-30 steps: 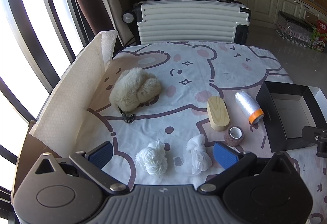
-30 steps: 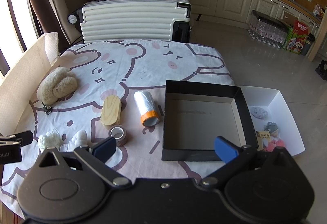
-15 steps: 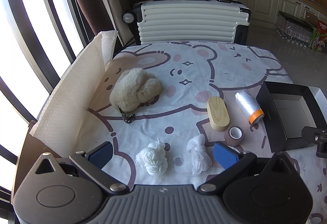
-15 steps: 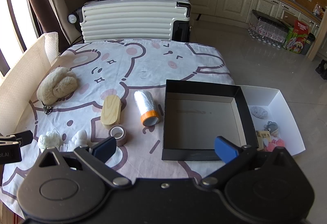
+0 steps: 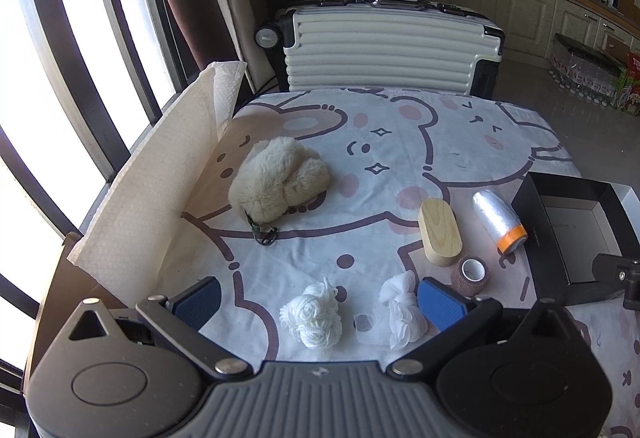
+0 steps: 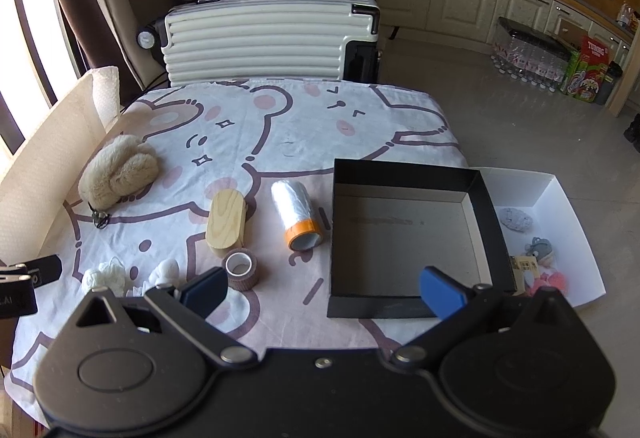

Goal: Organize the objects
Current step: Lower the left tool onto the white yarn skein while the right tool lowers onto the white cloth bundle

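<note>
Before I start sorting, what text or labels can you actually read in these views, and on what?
"TUBORG", roughly: red carton on the floor by the cabinets; blurred, so uncertain.
".AI": end of a label on the left gripper's body, cut off by the frame edge.
Faint print inside the black box: too blurred to read.
Tag in the white tray: too small to read.

red carton [image 6: 595, 56] (reads "TUBORG"), floor
</note>
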The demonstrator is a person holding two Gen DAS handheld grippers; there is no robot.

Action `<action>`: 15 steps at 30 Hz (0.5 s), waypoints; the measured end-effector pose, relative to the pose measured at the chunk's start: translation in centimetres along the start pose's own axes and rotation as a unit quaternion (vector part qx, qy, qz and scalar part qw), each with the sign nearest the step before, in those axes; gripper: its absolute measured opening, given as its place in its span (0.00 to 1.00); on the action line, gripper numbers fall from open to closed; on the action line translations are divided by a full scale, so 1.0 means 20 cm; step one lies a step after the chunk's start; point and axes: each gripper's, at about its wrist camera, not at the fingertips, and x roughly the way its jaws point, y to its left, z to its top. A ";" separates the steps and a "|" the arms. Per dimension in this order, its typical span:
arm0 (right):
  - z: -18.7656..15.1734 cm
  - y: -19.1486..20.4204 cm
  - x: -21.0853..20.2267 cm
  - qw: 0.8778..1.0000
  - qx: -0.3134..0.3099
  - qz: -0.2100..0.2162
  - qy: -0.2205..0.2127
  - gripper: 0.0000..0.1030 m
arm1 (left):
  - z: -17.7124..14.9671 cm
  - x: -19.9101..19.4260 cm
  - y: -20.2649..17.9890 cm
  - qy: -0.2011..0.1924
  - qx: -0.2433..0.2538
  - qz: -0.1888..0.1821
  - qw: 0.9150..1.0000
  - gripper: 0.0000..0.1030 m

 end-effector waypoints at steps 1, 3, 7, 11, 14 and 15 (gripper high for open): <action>0.00 0.01 0.00 1.000 0.000 0.002 0.001 1.00 | 0.00 0.00 0.01 0.001 -0.001 0.001 1.000 1.00; 0.02 0.02 0.01 1.000 0.002 0.006 0.003 1.00 | 0.00 0.02 0.04 0.003 -0.005 0.003 1.000 1.00; 0.03 0.08 0.04 1.000 -0.002 0.015 0.008 1.00 | 0.00 0.04 0.11 0.008 -0.014 0.008 1.000 1.00; 0.05 0.16 0.07 0.999 -0.015 0.026 0.012 1.00 | -0.01 0.06 0.18 0.012 -0.023 0.015 1.000 1.00; 0.06 0.22 0.09 0.999 -0.027 0.033 0.014 1.00 | -0.01 0.08 0.23 0.015 -0.032 0.020 0.999 1.00; 0.07 0.24 0.10 0.999 -0.030 0.035 0.014 1.00 | -0.01 0.09 0.24 0.016 -0.033 0.021 0.999 1.00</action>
